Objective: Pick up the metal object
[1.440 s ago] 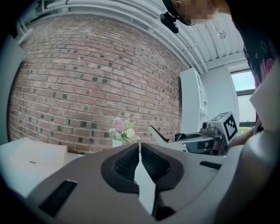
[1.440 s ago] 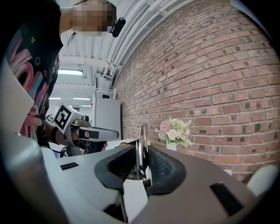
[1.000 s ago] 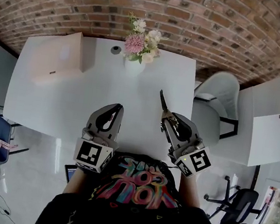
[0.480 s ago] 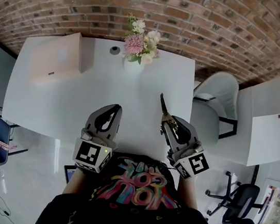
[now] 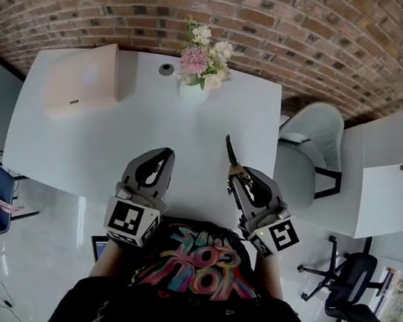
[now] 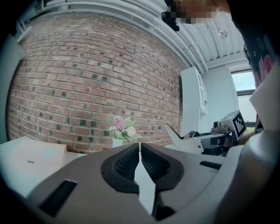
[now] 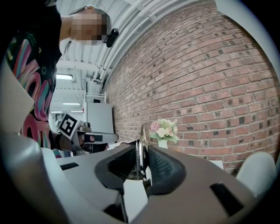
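The metal object (image 5: 230, 155) is a slim pointed tool with a coil spring, held up over the white table (image 5: 99, 141). My right gripper (image 5: 238, 178) is shut on it, and its tip sticks out forward past the pads. In the right gripper view the metal object (image 7: 141, 151) stands upright between the black pads (image 7: 159, 164). My left gripper (image 5: 163, 155) hovers beside it to the left, shut with nothing in it. In the left gripper view its tips (image 6: 139, 146) meet, and the right gripper (image 6: 205, 141) with the tool's blade (image 6: 174, 132) shows at the right.
A white vase of flowers (image 5: 198, 70) stands at the table's far edge, with a small round grommet (image 5: 166, 71) beside it. A beige box (image 5: 82, 82) lies at the far left. A white chair (image 5: 310, 146) stands off the table's right side. A brick wall lies beyond.
My right gripper has drifted slightly left with the metal object still in it. The left gripper has barely moved.
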A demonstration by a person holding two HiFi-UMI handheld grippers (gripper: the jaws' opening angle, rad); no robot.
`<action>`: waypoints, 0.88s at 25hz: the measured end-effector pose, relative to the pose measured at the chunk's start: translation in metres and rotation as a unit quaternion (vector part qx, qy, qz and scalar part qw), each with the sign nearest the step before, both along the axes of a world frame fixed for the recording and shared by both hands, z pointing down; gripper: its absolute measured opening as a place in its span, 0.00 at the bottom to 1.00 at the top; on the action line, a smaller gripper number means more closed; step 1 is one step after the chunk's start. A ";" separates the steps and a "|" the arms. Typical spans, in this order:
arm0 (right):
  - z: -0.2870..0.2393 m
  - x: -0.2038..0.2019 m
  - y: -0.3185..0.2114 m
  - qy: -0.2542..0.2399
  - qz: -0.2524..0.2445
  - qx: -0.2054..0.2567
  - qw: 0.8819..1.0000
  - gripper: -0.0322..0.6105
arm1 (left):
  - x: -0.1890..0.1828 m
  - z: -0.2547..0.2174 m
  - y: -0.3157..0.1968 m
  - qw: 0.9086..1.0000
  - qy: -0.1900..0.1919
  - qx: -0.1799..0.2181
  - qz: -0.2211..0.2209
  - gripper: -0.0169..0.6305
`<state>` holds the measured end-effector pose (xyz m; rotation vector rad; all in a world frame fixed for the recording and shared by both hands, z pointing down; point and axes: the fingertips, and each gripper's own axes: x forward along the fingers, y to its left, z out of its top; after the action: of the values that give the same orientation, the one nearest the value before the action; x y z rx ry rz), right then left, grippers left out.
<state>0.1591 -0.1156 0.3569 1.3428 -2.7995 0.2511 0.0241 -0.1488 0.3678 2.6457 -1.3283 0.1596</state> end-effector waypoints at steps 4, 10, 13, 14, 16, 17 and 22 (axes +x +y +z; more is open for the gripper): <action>0.000 0.000 0.003 0.003 -0.003 -0.001 1.000 0.21 | -0.001 -0.001 0.001 1.000 0.000 -0.001 0.000 0.08; -0.001 -0.001 0.002 0.003 0.002 0.003 1.000 0.21 | -0.003 0.000 0.001 1.000 0.001 0.002 -0.004 0.08; -0.002 -0.002 0.002 0.006 0.001 0.005 1.000 0.21 | -0.003 -0.001 0.001 1.000 0.001 0.001 -0.006 0.08; -0.002 -0.002 0.002 0.006 0.001 0.005 1.000 0.21 | -0.003 -0.001 0.001 1.000 0.000 0.001 -0.007 0.08; -0.001 -0.003 0.002 0.005 0.001 0.005 1.000 0.21 | -0.004 0.000 0.001 1.000 -0.001 0.002 -0.008 0.08; -0.001 -0.003 0.003 0.004 0.000 0.005 1.000 0.21 | -0.004 0.000 0.002 1.000 -0.001 0.002 -0.008 0.08; -0.002 -0.004 0.004 -0.001 0.001 0.004 1.000 0.21 | -0.004 0.001 0.004 1.000 -0.001 0.002 -0.006 0.08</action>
<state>0.1550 -0.1117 0.3549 1.3479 -2.8040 0.2404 0.0199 -0.1451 0.3685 2.6400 -1.3466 0.1595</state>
